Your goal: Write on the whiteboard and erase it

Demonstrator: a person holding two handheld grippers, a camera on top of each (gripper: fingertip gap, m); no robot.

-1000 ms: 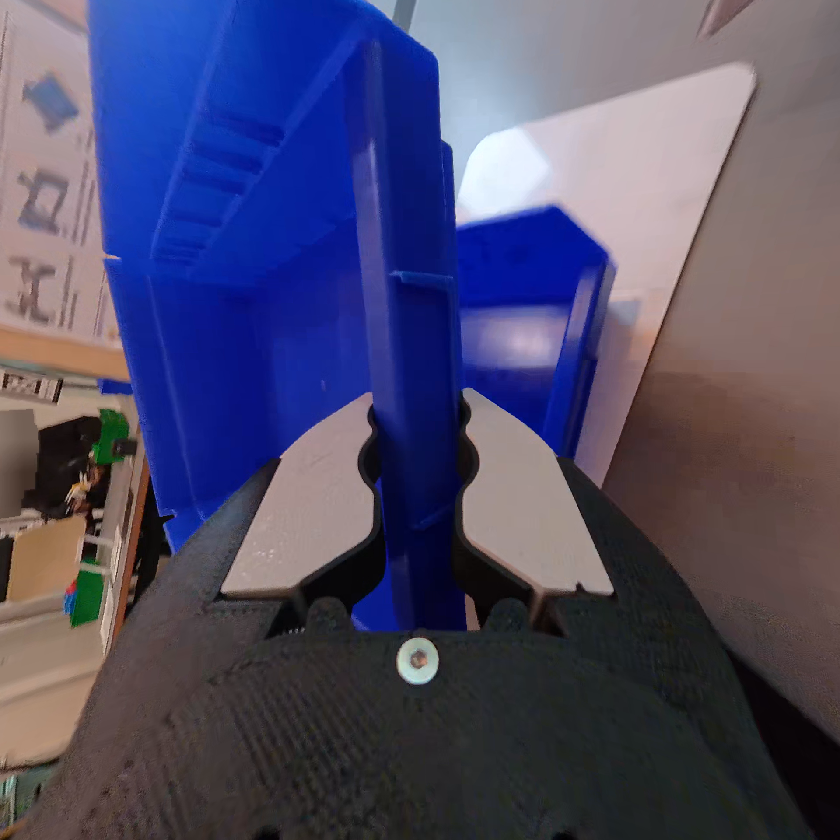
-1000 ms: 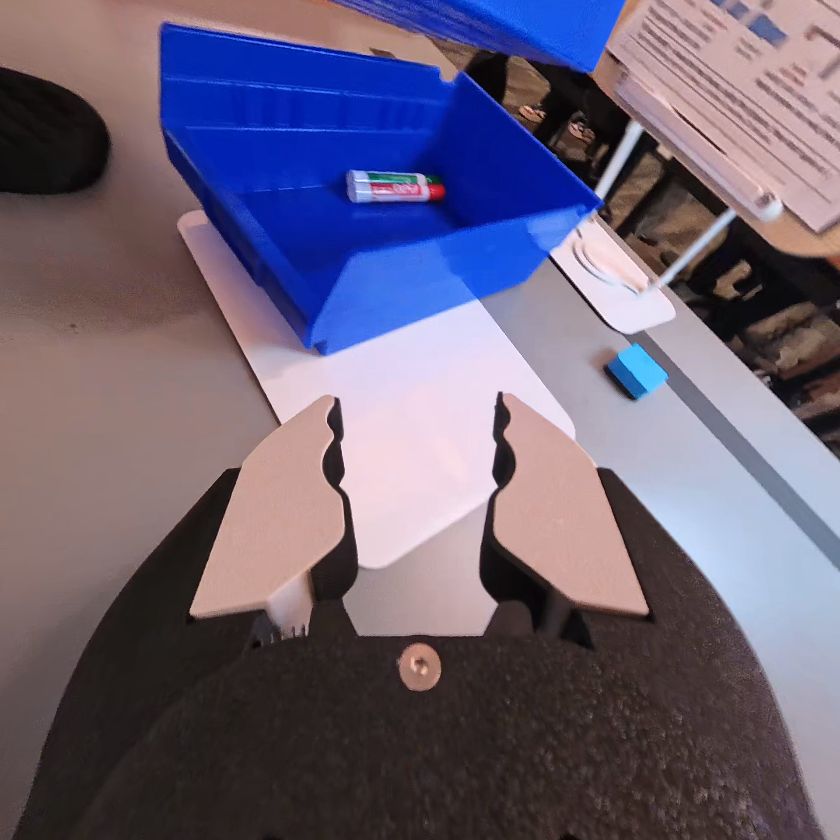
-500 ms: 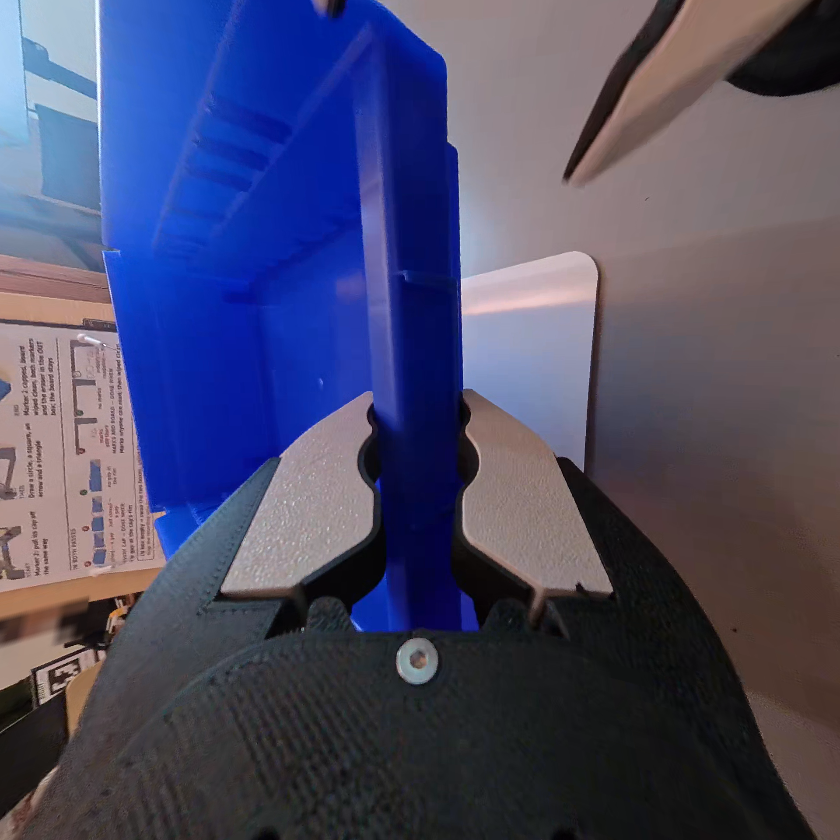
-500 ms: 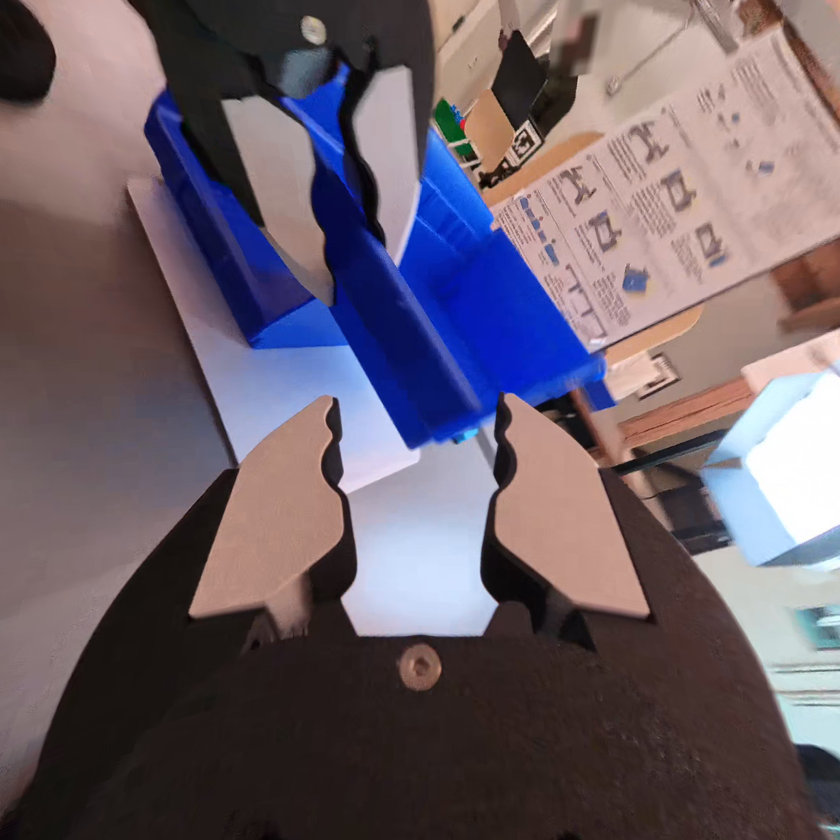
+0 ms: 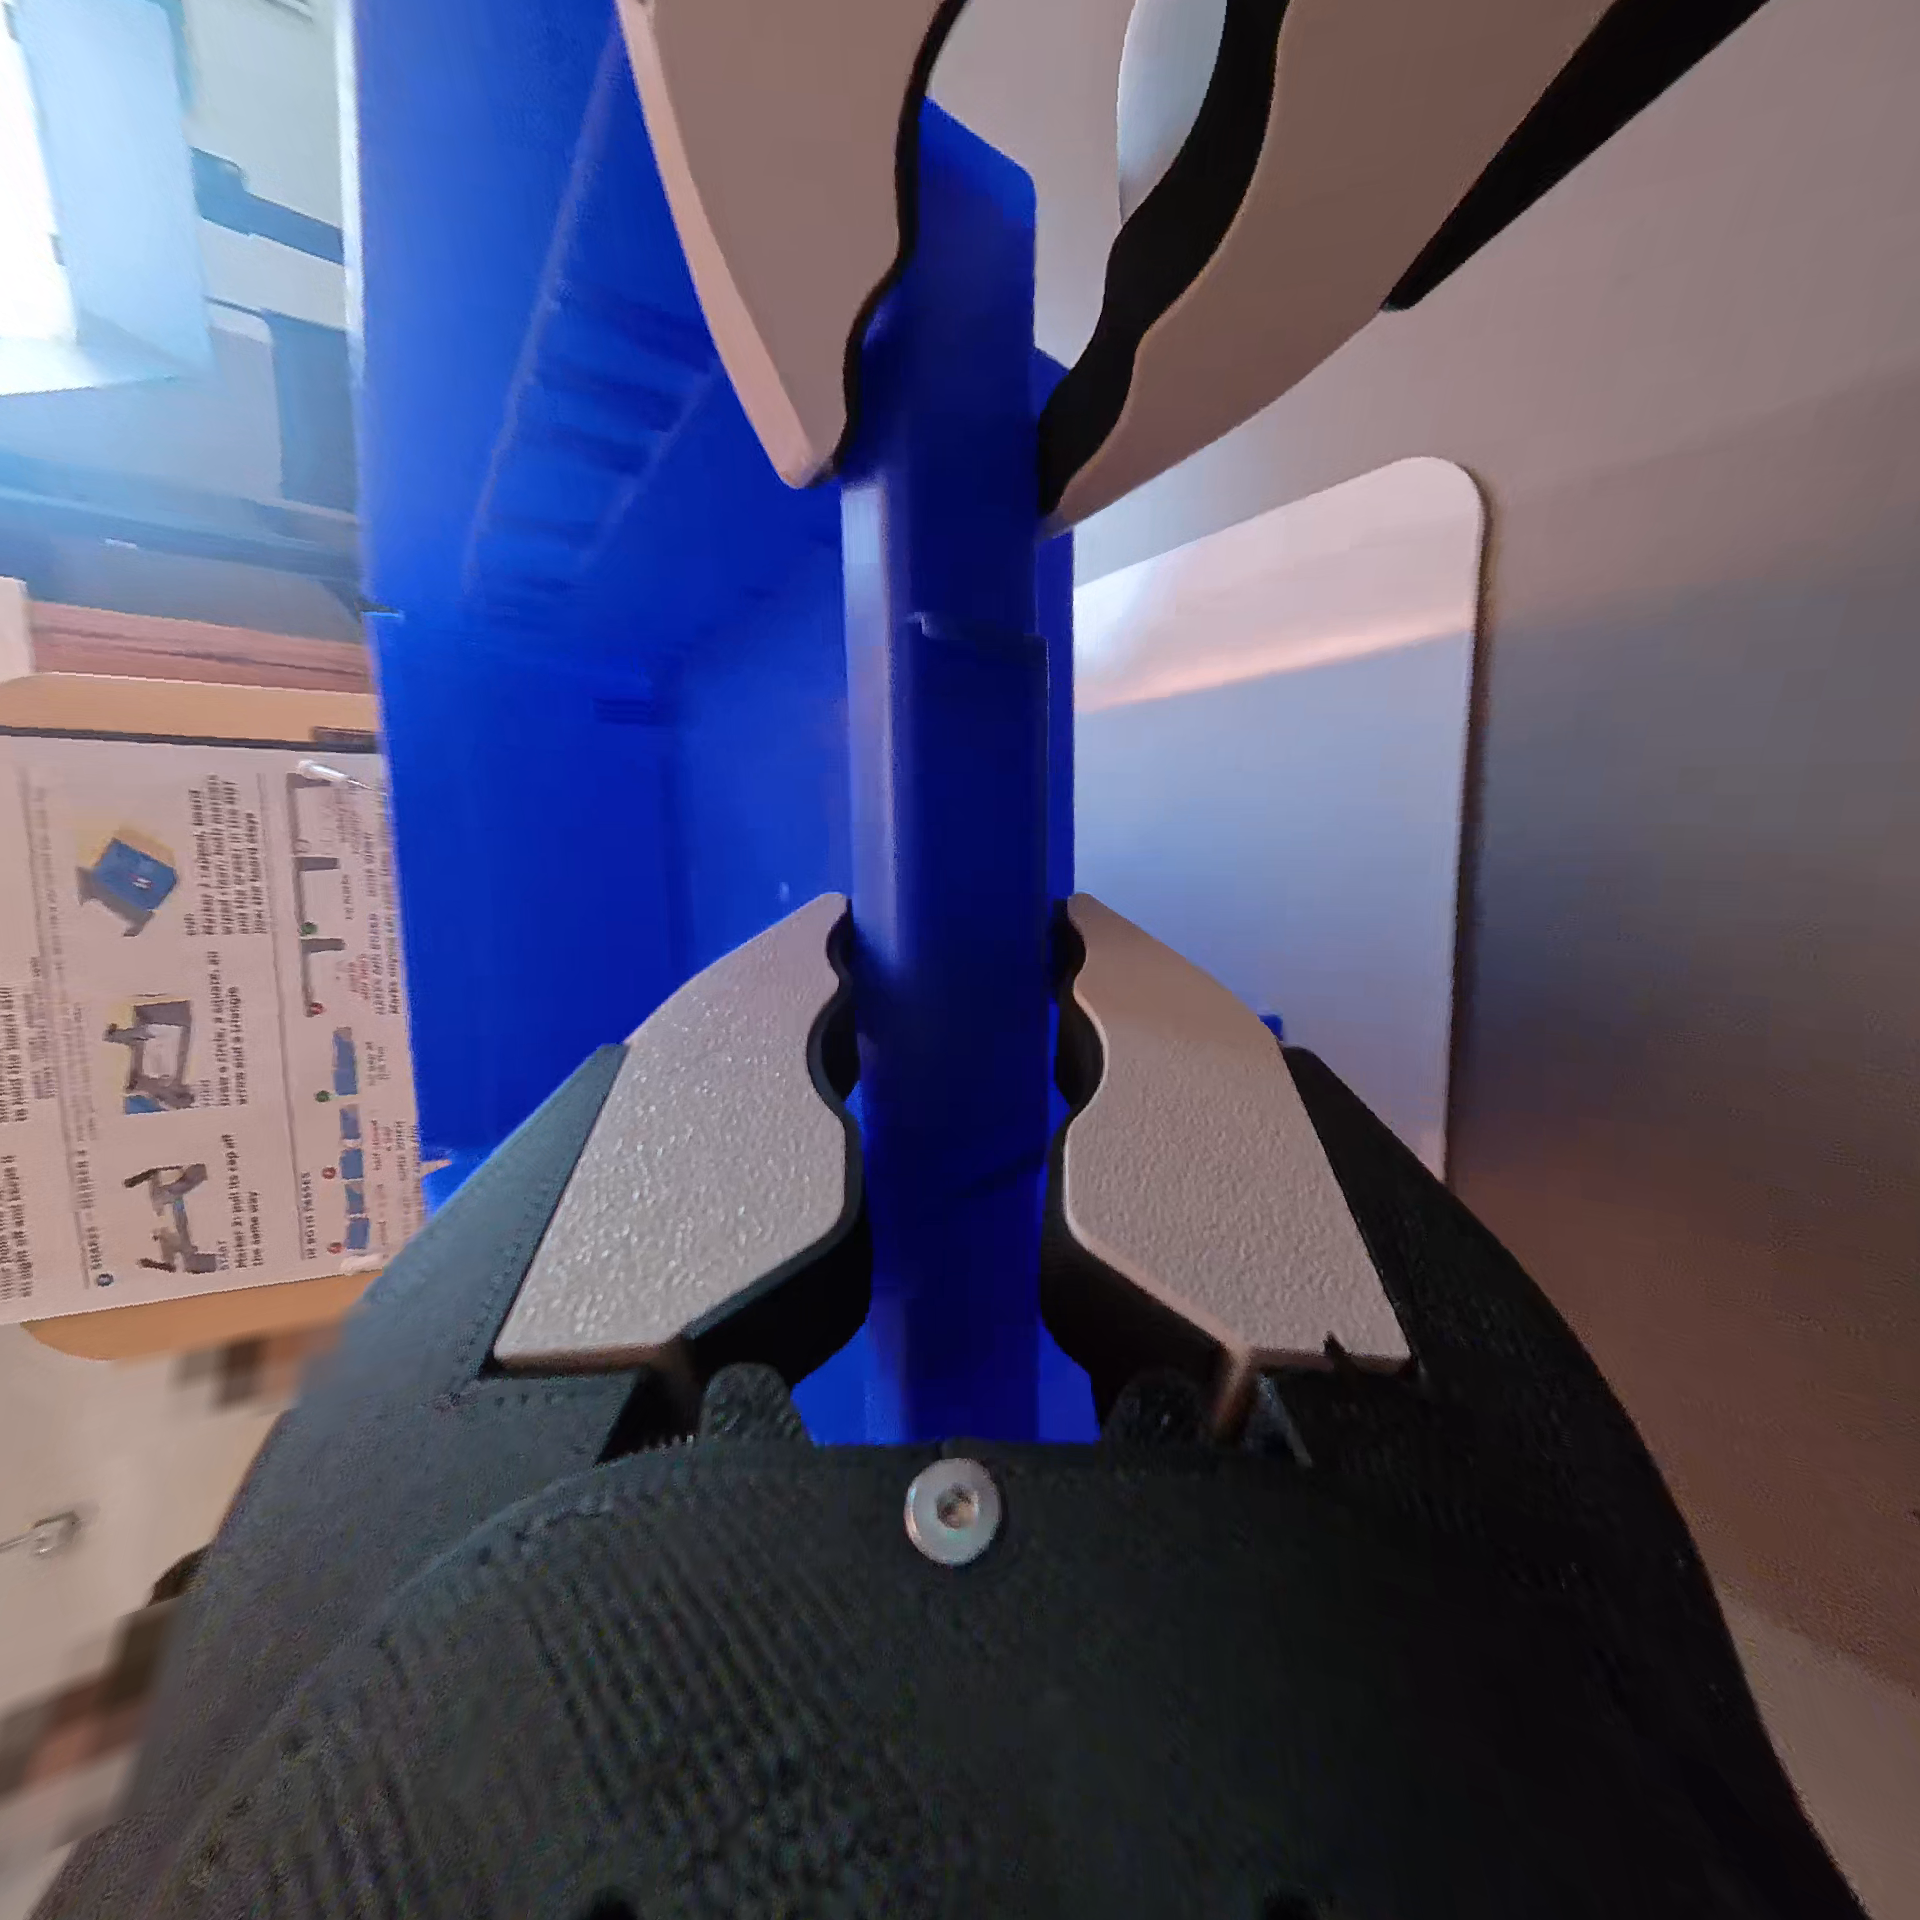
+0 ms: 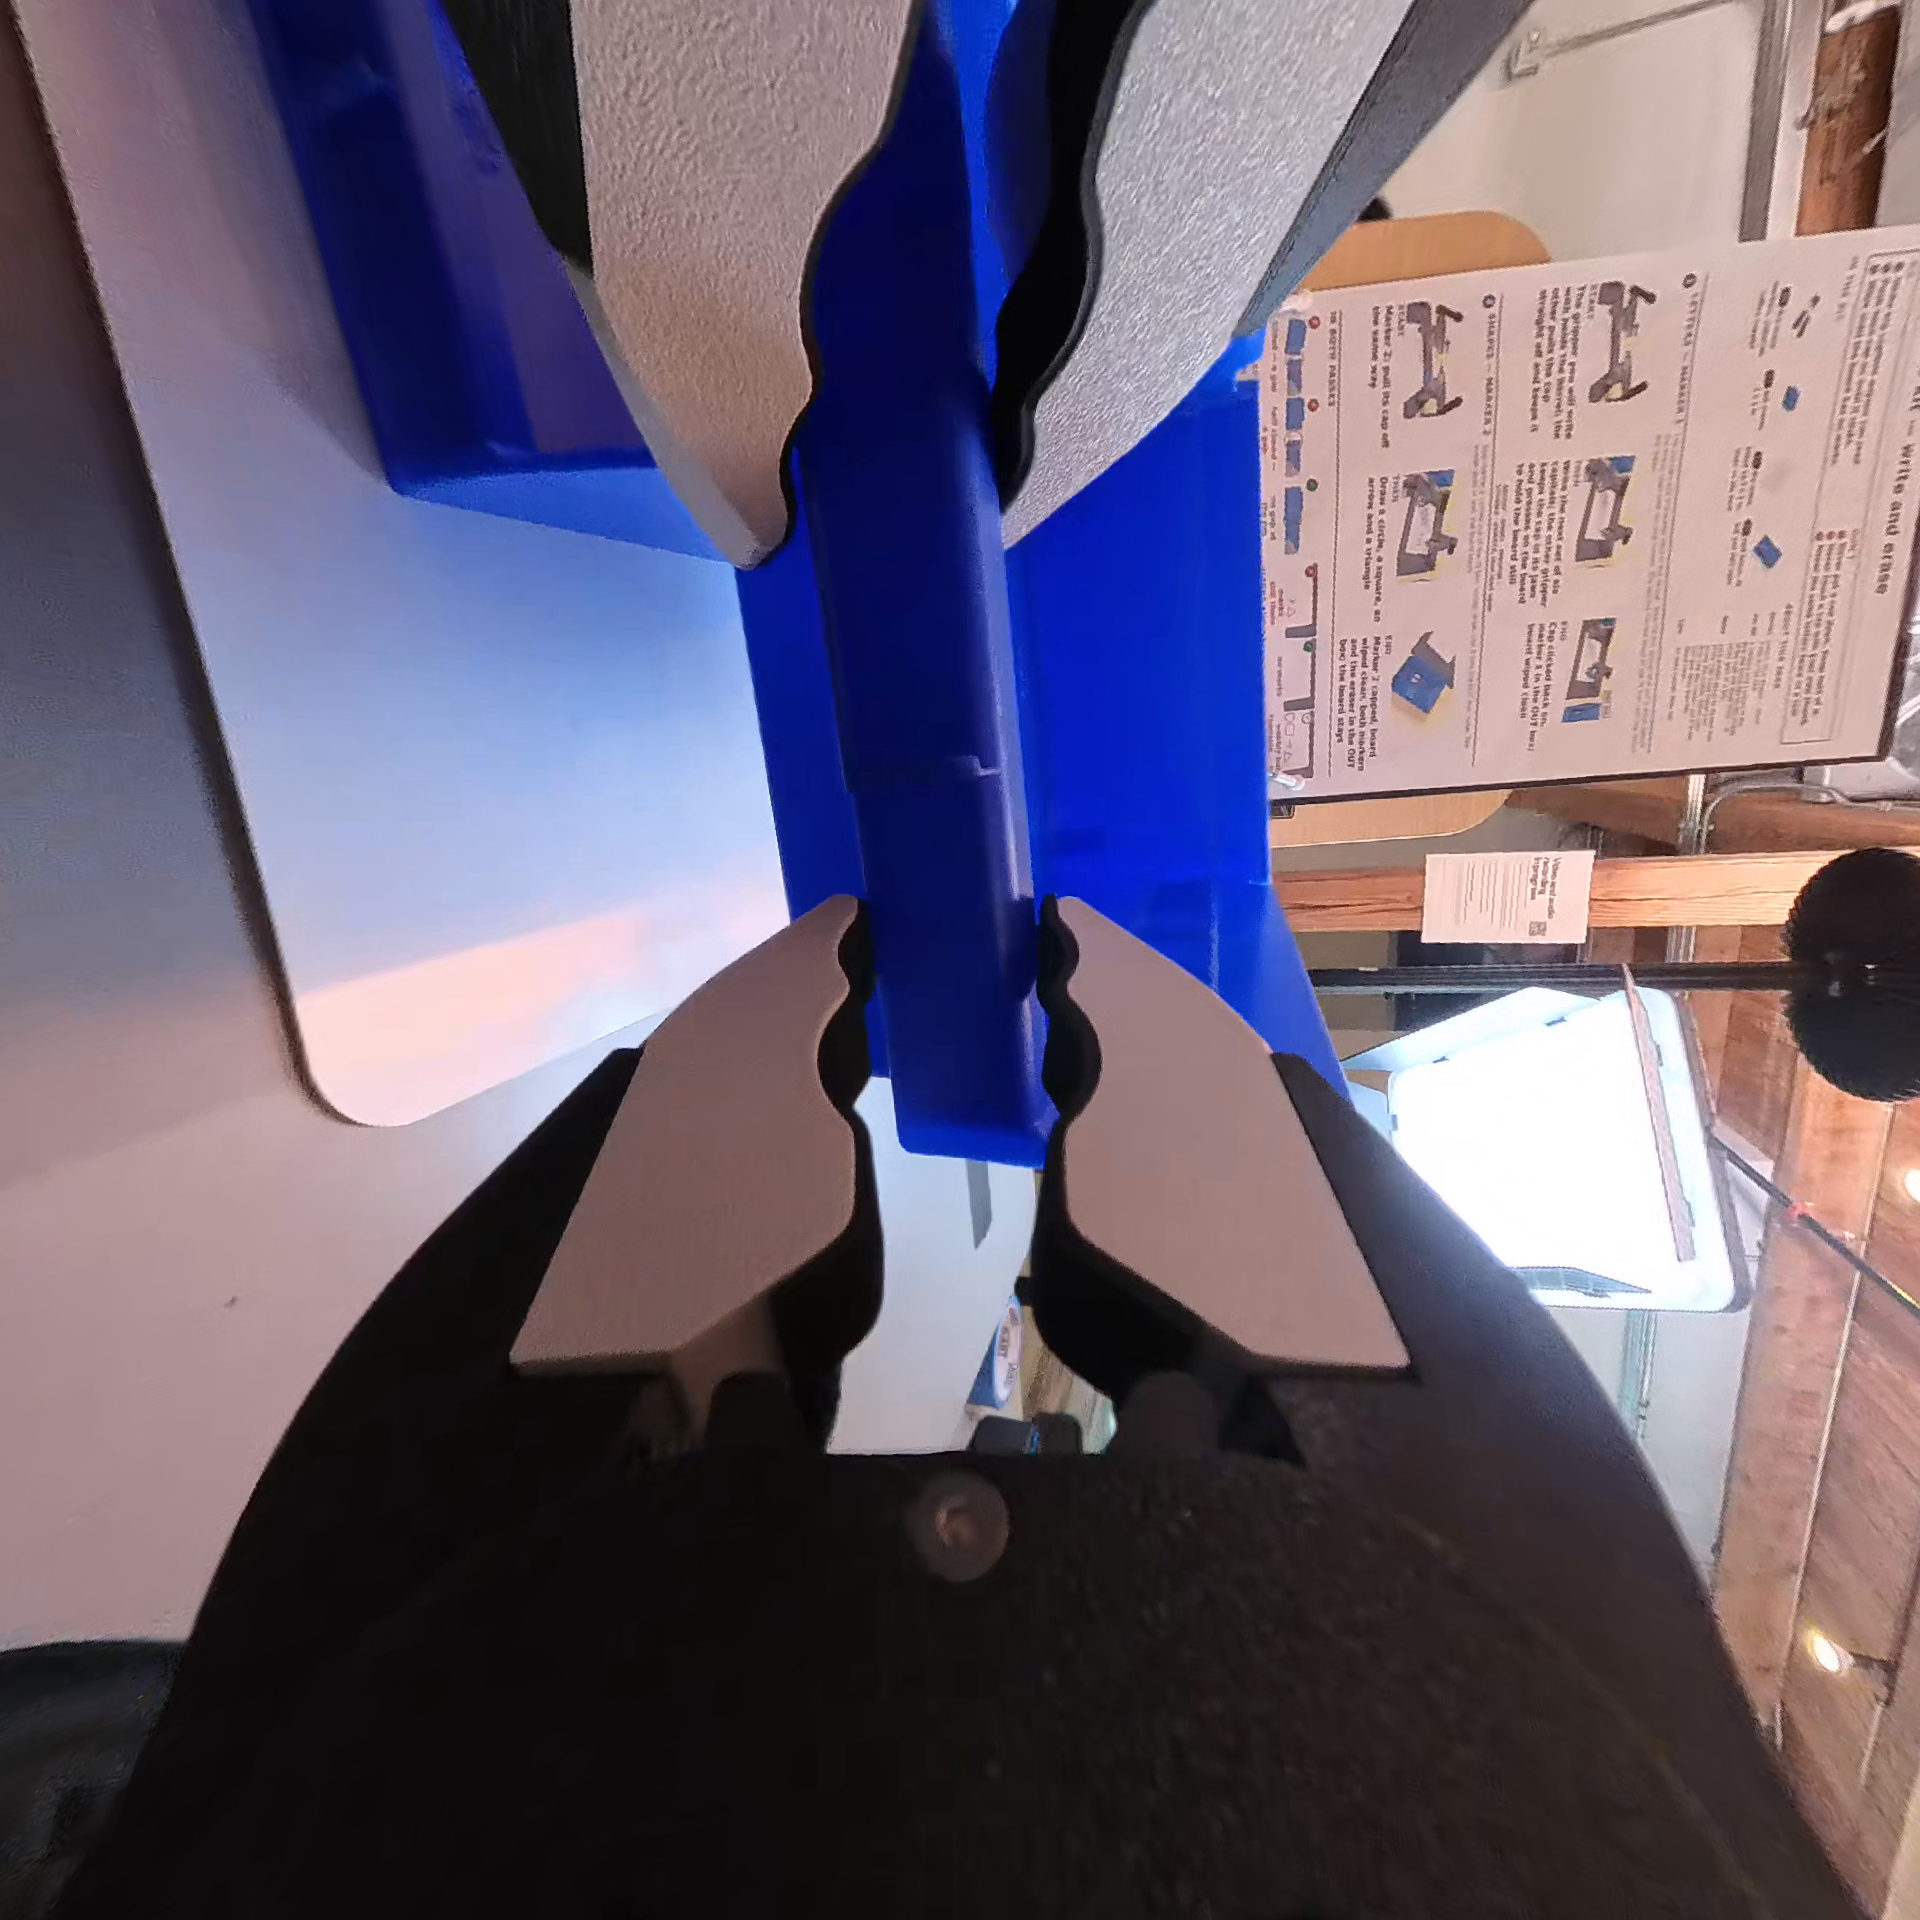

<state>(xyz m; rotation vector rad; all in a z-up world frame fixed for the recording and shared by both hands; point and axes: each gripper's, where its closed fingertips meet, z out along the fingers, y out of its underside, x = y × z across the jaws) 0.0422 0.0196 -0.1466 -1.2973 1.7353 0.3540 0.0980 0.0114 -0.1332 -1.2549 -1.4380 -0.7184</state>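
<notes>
Since half a second ago the right gripper (image 6: 948, 914) has come up to the blue bin (image 5: 623, 831), its tips now either side of the same wall which the left gripper (image 5: 956, 914) clamps; whether it presses, I cannot tell. The whiteboard (image 6: 468, 727) lies behind on the table (image 5: 1714, 935). Opposite pulls could twist the wall free. The instruction sheet (image 6: 1579, 520) carries print, not repeated here.

Left gripper (image 5: 951, 925): fingers closed on the blue bin (image 5: 940, 1039) wall, pads pressed against both faces. Right gripper (image 6: 948, 914): faces the left from the opposite end of the same wall, fingertips straddling it, contact uncertain.
</notes>
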